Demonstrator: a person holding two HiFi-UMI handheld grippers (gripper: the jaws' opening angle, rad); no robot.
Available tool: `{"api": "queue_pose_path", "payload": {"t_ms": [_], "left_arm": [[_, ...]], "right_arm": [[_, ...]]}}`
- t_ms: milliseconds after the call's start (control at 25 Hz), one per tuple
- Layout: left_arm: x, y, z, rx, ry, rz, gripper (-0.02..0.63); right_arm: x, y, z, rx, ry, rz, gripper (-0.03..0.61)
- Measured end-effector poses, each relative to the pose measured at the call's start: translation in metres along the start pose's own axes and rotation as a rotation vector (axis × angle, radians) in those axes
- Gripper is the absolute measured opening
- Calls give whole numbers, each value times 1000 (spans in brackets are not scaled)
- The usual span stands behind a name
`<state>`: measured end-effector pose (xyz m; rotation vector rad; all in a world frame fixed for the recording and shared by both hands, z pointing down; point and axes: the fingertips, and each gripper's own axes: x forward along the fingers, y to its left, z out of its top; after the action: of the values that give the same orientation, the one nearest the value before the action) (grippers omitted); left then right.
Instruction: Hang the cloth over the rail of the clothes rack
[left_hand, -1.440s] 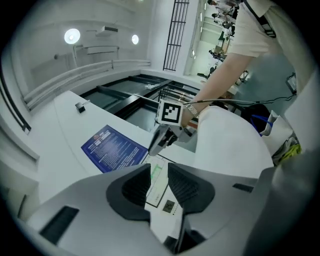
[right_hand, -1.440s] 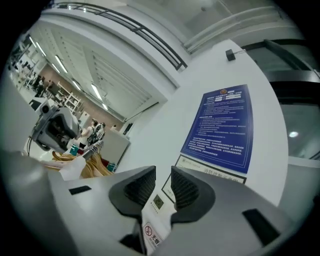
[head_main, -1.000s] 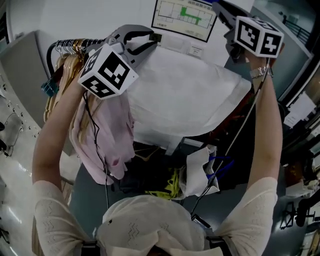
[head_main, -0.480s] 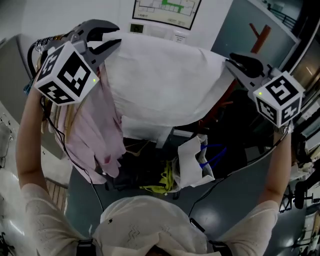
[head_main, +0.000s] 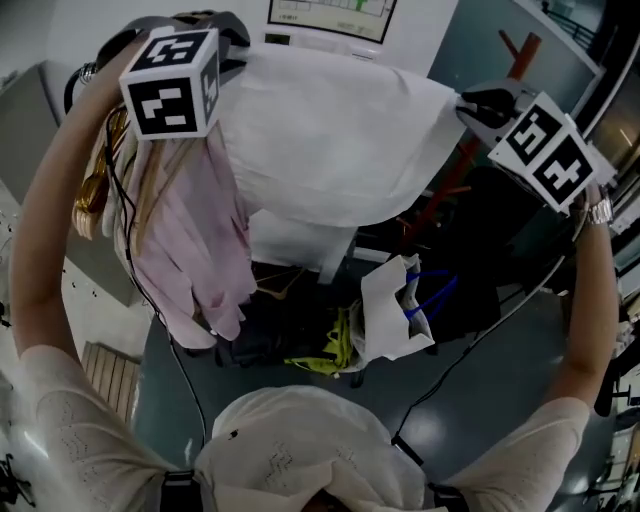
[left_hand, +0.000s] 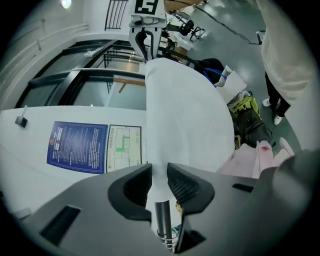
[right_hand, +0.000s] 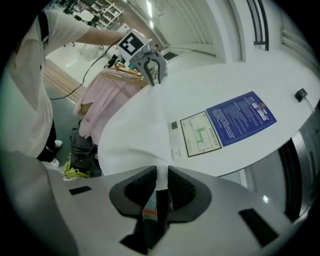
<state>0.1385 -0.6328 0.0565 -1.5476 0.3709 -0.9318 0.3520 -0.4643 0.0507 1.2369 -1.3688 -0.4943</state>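
Note:
A white cloth (head_main: 330, 140) hangs spread between my two grippers, its front edge drooping toward me. My left gripper (head_main: 238, 40) at the top left is shut on one corner, and the cloth (left_hand: 185, 115) runs away from its jaws. My right gripper (head_main: 478, 105) at the right is shut on the opposite corner, where the cloth (right_hand: 135, 130) enters its jaws. Each gripper shows in the other's view: the right gripper (left_hand: 146, 37) and the left gripper (right_hand: 150, 65). The rack's dark rail end (head_main: 78, 78) shows at the far left. The rest of the rail is hidden by the cloth and garments.
Pink garments (head_main: 195, 240) and gold hangers (head_main: 95, 190) hang on the rack at the left, right beside the cloth. A red-brown stand (head_main: 505, 85) rises behind the right gripper. On the floor below lie a white bag (head_main: 395, 310) and a yellow-and-black bundle (head_main: 330, 355).
Both grippers have come down and rolled, the right one much further. The cloth has dropped with them and now hangs lower and flatter, still held at both corners.

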Motion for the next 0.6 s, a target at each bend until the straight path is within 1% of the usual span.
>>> {"api": "queue_pose_path", "payload": {"t_ms": [80,120,160,200,240,280,360,400,520,600], "left_arm": [[3,0,-1,-2,38,-22,101],[3,-1,-1,-14,50,-26,97],[2,-1,-1,-31,57,-28,92],[1,-1,-1,-52,60,-25,85],[-1,0,-2,-73,64,-15,71],[-2,3,-5,-90,73,7,40],[-3,12,-16,-99,105,66,28],[-2,16,-21,-103,118,81,28],[1,20,-25,-154,98,58,28],[3,20,-22,-148,96,52,28]], "right_arm": [[1,-1,1,3,26,10,81],[1,-2,1,5,32,5,63],[-1,-2,1,6,36,-8,28],[-2,-3,-1,9,41,-24,25],[-3,-4,-3,13,48,-43,25],[-4,-6,-7,23,53,-62,23],[-9,-12,-18,65,57,-94,23],[-12,-15,-23,95,52,-99,23],[-19,-14,-33,199,16,-60,23],[-17,-13,-34,214,15,-60,23]]}}
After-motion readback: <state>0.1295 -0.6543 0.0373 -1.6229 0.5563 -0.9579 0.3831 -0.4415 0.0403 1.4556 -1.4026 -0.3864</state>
